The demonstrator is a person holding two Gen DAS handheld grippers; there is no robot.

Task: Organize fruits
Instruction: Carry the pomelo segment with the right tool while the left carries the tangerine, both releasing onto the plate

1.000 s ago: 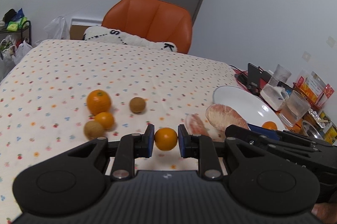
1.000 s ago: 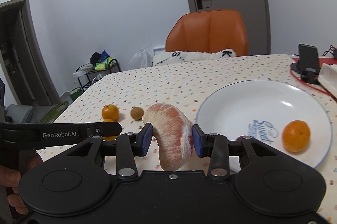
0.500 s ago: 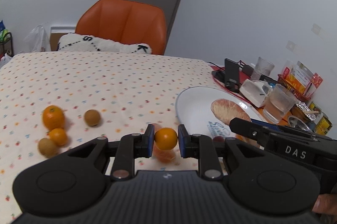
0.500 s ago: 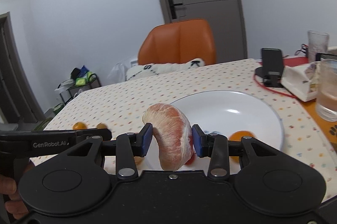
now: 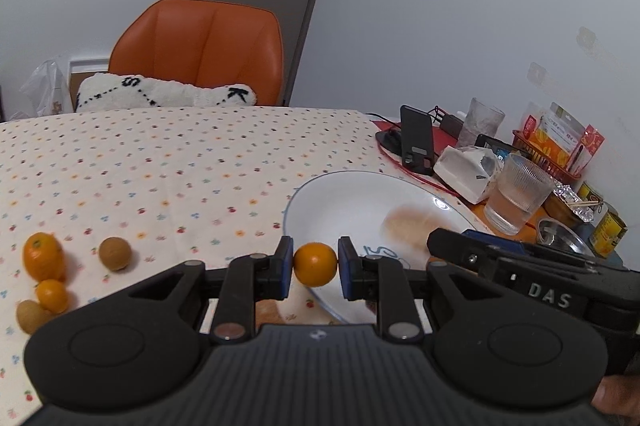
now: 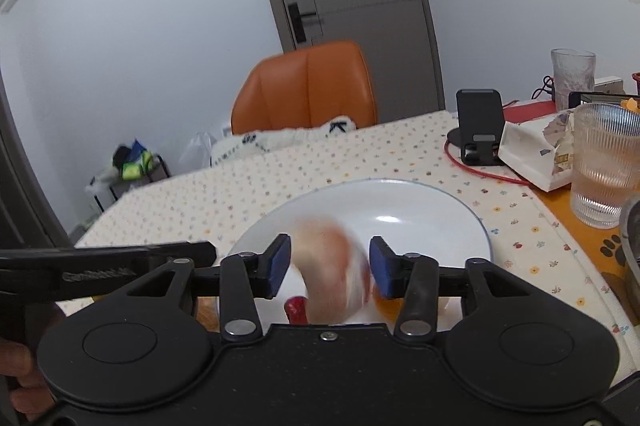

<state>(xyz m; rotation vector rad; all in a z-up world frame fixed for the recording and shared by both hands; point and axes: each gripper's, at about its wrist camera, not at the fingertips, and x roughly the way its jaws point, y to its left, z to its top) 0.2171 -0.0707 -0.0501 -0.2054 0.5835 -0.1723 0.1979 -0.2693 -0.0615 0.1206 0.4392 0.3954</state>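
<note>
The left tool (image 5: pixel 315 264) is clamped on a small orange (image 5: pixel 315 264), pinched at its widest girth between the blue pads (image 5: pixel 285 268), and hangs over the near rim of the white plate (image 5: pixel 344 197). The right tool (image 6: pixel 329 266) stands wide over the plate (image 6: pixel 400 197), its pads clear of the pomelo segment (image 6: pixel 332 278), which is blurred between them and appears to be dropping onto the dish. On the desk (image 5: pixel 160 161) at about 9 o'clock from the plate lie a larger orange (image 5: pixel 43 256), a smaller orange (image 5: pixel 51 295) and two brown kiwi-like fruits (image 5: pixel 115 253), near one another. The small orange looks firm, light and round, so it is likely to roll once let go; a low release near the plate's middle would suit it. The pomelo segment looks soft and tender, best held lightly across its thick middle. A glass of water (image 5: pixel 516 197) stands at 3 o'clock, near the plate.
</note>
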